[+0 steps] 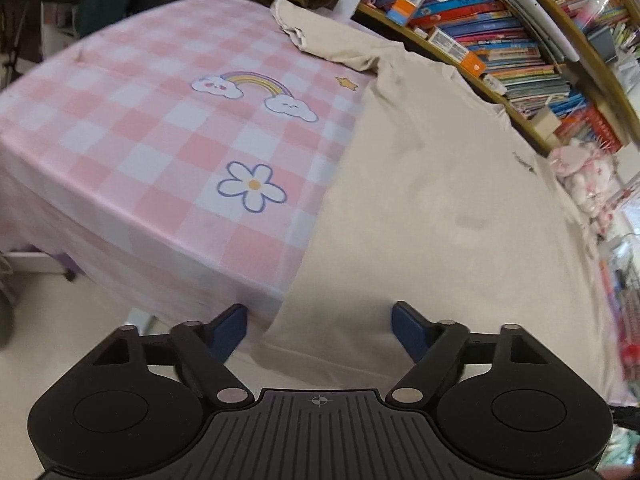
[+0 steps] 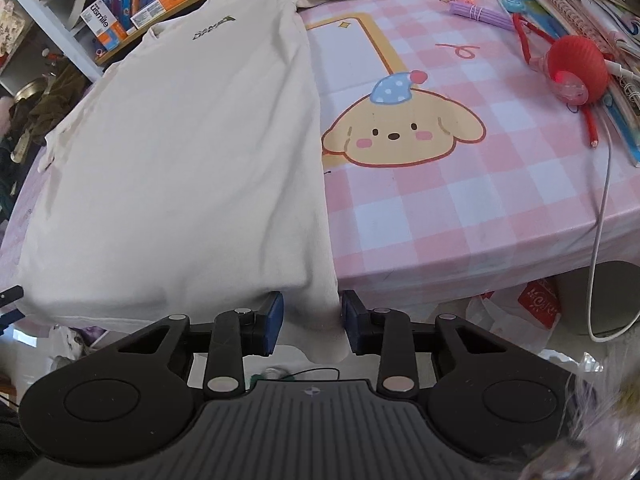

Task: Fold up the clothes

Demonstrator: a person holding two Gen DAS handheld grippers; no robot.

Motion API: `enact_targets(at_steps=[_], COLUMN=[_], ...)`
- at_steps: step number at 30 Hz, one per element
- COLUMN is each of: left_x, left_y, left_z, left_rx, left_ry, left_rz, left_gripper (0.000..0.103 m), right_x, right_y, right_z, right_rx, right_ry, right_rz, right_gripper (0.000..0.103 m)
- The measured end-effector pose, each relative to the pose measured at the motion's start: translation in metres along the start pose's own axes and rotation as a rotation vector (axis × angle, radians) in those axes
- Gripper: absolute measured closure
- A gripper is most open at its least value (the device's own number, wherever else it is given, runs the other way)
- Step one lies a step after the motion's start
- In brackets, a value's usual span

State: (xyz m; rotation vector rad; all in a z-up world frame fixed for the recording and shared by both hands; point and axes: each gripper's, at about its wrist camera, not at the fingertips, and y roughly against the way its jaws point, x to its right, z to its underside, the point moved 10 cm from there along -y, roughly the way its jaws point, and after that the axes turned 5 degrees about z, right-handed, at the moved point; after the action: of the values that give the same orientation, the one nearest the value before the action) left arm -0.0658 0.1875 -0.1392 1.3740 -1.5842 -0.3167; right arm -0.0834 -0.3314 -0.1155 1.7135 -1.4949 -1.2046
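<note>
On the left wrist view, the pink-and-white checked cloth (image 1: 132, 128) covers the worktop, printed with a rainbow between two clouds (image 1: 256, 94) and a white flower (image 1: 252, 186). To the right of these prints lies the cream T-shirt (image 1: 440, 200), spread flat with its hem hanging over the near edge of the worktop and one sleeve (image 1: 320, 36) reaching away toward the far corner. The left tongs (image 1: 320, 328) stand wide apart at the near edge, one blue pad in front of the checked cloth and the other in front of the shirt, with the corner of the hem between them; they grip nothing. Further right, a bookshelf (image 1: 500, 40) packed with colourful books runs behind the shirt.

On the right wrist view, the same T-shirt (image 2: 180, 160) fills the left half of the worktop, collar far away, a small dark logo (image 2: 212, 28) near it. The right tongs (image 2: 312, 322) are set at a narrower gap around the shirt's other hem corner, which droops over the worktop edge between the pads; whether the pads press the fabric cannot be told. To the right, the cloth shows a cartoon puppy with a blue hat (image 2: 404, 128). Beyond it lie purple sticks (image 2: 480, 14), a red ball-shaped toy (image 2: 576, 66), a white cable (image 2: 600, 208) and stacked notebooks (image 2: 592, 4) along the right edge.
</note>
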Motion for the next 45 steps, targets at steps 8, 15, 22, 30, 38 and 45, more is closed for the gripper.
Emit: enact_targets(at_steps=[8, 15, 22, 30, 38, 45], left_x=[-0.005, -0.005, -0.002, -0.002, 0.047, 0.109], left_y=[0.015, 0.017, 0.019, 0.019, 0.029, 0.030], left_z=[0.001, 0.006, 0.014, 0.021, -0.001, -0.027], left_rx=[-0.041, -0.053, -0.063, -0.083, -0.038, 0.100], left_ry=[0.009, -0.024, -0.034, -0.063, -0.270, -0.449], left_rz=[-0.006, -0.039, -0.043, -0.075, -0.242, -0.197], left_gripper=[0.102, 0.103, 0.103, 0.097, 0.061, 0.025], right_x=[0.007, 0.007, 0.014, 0.016, 0.018, 0.002], right_y=[0.013, 0.016, 0.015, 0.014, 0.028, 0.045], right_z=[0.003, 0.008, 0.010, 0.011, 0.005, -0.019], right_rx=[-0.007, -0.006, 0.001, -0.008, 0.028, 0.113], right_ry=[-0.037, -0.004, -0.012, -0.004, -0.020, 0.041], right_rz=[-0.032, -0.008, 0.027, 0.033, 0.069, 0.104], right_gripper=[0.098, 0.098, 0.098, 0.097, 0.063, 0.053])
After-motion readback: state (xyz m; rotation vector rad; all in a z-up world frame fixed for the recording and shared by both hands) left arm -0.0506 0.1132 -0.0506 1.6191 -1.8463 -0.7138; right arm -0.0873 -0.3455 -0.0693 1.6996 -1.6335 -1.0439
